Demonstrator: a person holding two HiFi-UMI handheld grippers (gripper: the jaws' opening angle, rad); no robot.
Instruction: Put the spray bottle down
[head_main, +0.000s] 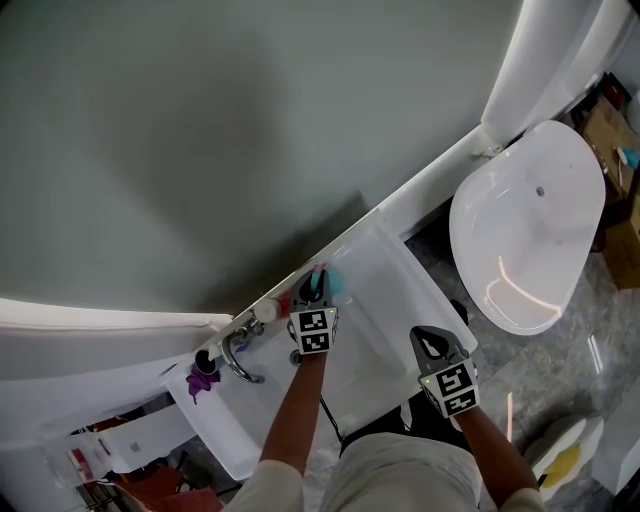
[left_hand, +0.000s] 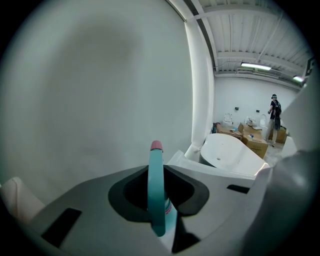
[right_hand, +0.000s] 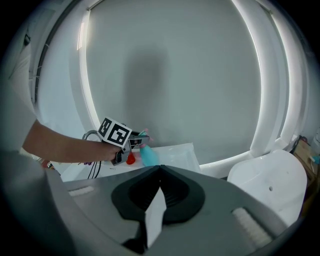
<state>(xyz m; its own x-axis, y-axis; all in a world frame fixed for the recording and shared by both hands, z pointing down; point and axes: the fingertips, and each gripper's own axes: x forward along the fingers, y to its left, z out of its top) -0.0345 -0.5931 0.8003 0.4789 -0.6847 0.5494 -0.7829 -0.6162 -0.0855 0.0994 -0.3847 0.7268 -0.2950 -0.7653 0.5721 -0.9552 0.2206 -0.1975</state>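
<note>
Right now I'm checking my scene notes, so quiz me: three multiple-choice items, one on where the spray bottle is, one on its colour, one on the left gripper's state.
1. Where is the spray bottle?
A on the floor
B at the sink's back edge, by the wall
C on a shelf
2. What colour is its body?
A teal
B yellow
C black
3. What state is the left gripper in?
A open, empty
B shut on a sponge
C shut on the bottle

Answers:
1 B: the head view shows it at the sink's rear.
2 A: the body is teal, with a pink tip.
3 C: the jaws clamp the bottle.
</note>
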